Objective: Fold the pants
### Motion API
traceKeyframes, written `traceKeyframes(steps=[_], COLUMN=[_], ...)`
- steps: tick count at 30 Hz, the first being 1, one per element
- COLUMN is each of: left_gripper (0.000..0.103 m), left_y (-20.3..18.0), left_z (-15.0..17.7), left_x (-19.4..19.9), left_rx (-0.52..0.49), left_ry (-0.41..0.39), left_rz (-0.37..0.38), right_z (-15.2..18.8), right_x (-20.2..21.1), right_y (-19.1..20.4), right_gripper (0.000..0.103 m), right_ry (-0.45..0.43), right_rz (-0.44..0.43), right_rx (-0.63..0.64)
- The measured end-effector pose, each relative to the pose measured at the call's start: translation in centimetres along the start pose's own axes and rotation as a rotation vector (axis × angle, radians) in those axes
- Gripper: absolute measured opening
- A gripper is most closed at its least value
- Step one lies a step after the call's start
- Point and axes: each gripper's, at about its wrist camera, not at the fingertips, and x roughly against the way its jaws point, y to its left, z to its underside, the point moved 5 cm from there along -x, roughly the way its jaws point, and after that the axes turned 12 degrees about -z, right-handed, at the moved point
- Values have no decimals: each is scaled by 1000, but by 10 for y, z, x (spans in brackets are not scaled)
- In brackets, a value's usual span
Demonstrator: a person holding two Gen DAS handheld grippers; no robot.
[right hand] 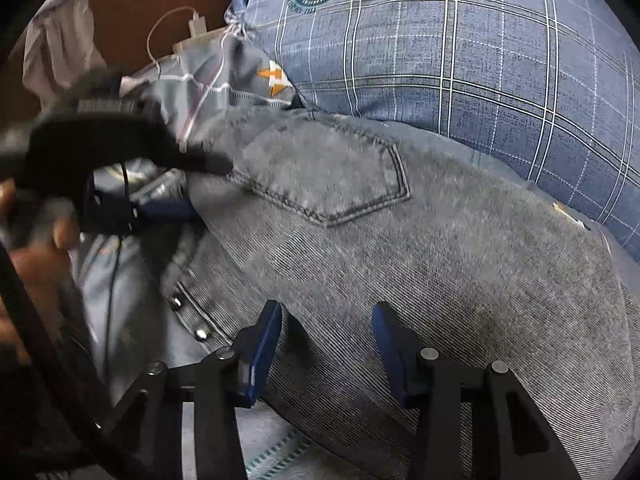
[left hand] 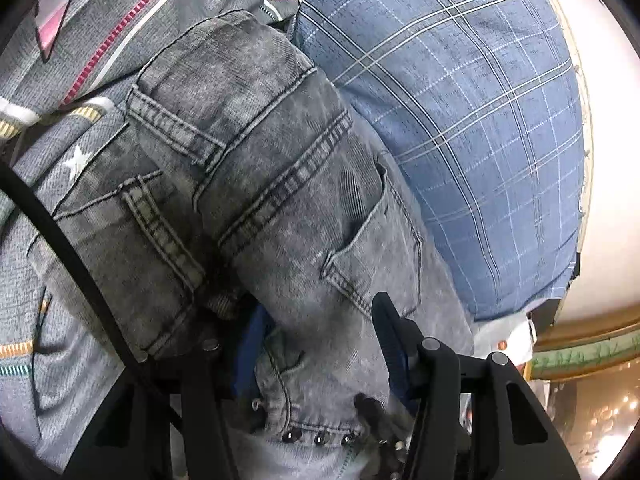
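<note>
The grey washed denim pants (left hand: 256, 184) lie bunched on the bed, waistband and belt loops toward the left. My left gripper (left hand: 320, 328) is shut on a thick fold of the pants near the studded waistband (left hand: 320, 436); its left finger is mostly hidden by denim. In the right wrist view the pants (right hand: 400, 264) spread flat with a back pocket (right hand: 332, 176) showing. My right gripper (right hand: 326, 320) hovers just over the denim, open and empty. The left gripper (right hand: 180, 192) shows there at left, blurred, pinching the pants' edge.
A blue plaid pillow (left hand: 472, 120) (right hand: 480, 60) lies beside the pants on the far side. A grey patterned bedsheet (left hand: 60, 240) with stars and stripes lies underneath. A white cable and charger (right hand: 192, 28) rest by the brown headboard. The bed edge and floor (left hand: 592, 400) are at the right.
</note>
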Motion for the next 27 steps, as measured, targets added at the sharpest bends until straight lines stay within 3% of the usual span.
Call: traceKeyframes(steps=[2,4,8,9,15,19,21,23,25,27], left_gripper=[54,40,10,6,3,2,3,3,3,4], left_y=[0,2,15,15,-6,-3,12,38,55,55], left_z=[-1,-3,-10,-12,-1,23,35,39,40,38], left_x=[-6,-8,2,6,74,93,74,38,25,34], left_rx=[-13,-11,44,48,-20,-69,-85,-39,52,32], left_ry=[-13,-36,-86,-102,-235,-223,-206,-118,-45,-80], left_rz=[-53,-103,-90,-72,38,-48,-142,-221,-181,-183], right_z=[2,1,-3,-6,-18,-10,2,21,30,28], right_x=[-4,-8,3,7,42,69,66,40,20,21], right_y=[0,0,2,4,16,28,33,32,30,29], right_gripper=[43,19,8,7,6,6,6,6,6,6], right_ry=[2,9,-28,-45,-117,-118,-90,-17,43,40], right_rz=[39,89,95,89,76,37,8,21,36,25], right_rx=[25,43,60,58,87,99,79,63,58,51])
